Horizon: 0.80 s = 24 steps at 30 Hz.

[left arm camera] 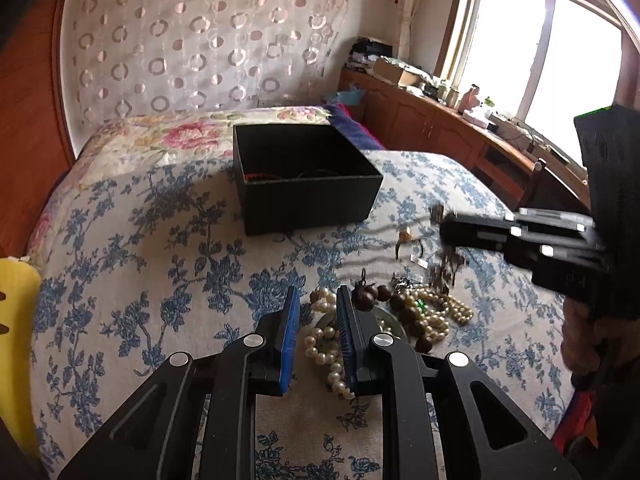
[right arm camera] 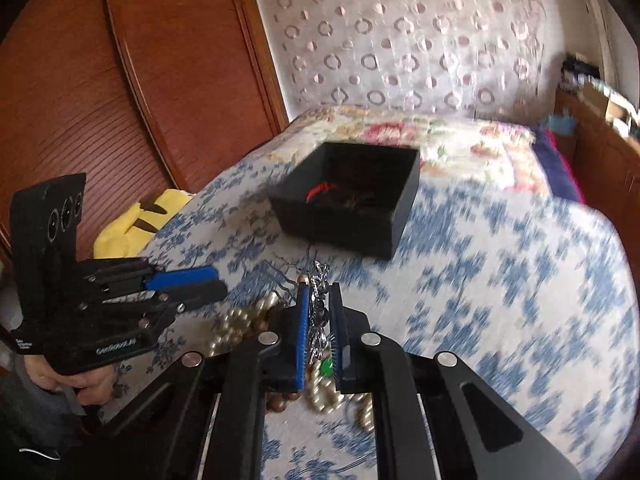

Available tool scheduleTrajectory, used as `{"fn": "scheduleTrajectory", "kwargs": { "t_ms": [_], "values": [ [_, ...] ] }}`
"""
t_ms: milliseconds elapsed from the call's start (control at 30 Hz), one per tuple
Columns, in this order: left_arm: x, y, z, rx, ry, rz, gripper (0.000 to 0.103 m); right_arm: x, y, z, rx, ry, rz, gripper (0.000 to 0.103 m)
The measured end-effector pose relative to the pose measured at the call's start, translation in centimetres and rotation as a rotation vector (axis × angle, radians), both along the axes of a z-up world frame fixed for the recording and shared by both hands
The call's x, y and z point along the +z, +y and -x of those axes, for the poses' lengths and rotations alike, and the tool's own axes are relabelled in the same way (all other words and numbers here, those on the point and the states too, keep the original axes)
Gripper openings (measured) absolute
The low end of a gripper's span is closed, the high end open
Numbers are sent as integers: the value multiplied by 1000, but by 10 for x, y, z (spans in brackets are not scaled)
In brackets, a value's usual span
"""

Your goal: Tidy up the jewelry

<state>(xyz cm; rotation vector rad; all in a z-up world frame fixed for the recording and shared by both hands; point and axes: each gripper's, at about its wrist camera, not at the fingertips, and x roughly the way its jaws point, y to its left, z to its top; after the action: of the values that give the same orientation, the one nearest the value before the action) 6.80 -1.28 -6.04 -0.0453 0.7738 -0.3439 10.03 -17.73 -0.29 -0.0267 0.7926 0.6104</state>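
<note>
We pinch a silver chain (right arm camera: 320, 312) in our right gripper (right arm camera: 320, 320) to carry it to the black box (left arm camera: 304, 184) | our left gripper (left arm camera: 318, 336) waits apart over the pearls (left arm camera: 324, 340) | jewelry pile (left arm camera: 416, 308) sits on the bed (left arm camera: 160, 240), near the box.

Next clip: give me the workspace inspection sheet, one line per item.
Surface: bed with blue floral cotton bedspread.
Job's things: open black rectangular box, some jewelry inside; cream pearl strands and brown wooden beads heaped on the bedspread.
Clutter: yellow plush toy at bed edge.
Grippers: left tool open over the pearls; right tool shut on silver metal chain.
Cables: nothing seen.
Surroundings: wooden wardrobe, patterned curtain, window, cluttered wooden counter.
</note>
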Motion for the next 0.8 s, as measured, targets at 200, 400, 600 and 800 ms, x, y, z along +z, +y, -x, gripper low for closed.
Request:
{"fn": "scheduleTrajectory", "kwargs": {
  "t_ms": [200, 400, 600, 800],
  "values": [
    [4, 1, 0, 2, -7, 7, 17, 30, 13, -5, 46, -90, 132, 11],
    [6, 6, 3, 6, -15, 12, 17, 21, 22, -20, 70, -69, 229, 11],
    [7, 14, 5, 23, -18, 16, 17, 2, 30, -29, 28, -153, 473, 11],
    [6, 15, 3, 24, -18, 17, 18, 7, 25, -38, 50, -172, 571, 11]
  ]
}}
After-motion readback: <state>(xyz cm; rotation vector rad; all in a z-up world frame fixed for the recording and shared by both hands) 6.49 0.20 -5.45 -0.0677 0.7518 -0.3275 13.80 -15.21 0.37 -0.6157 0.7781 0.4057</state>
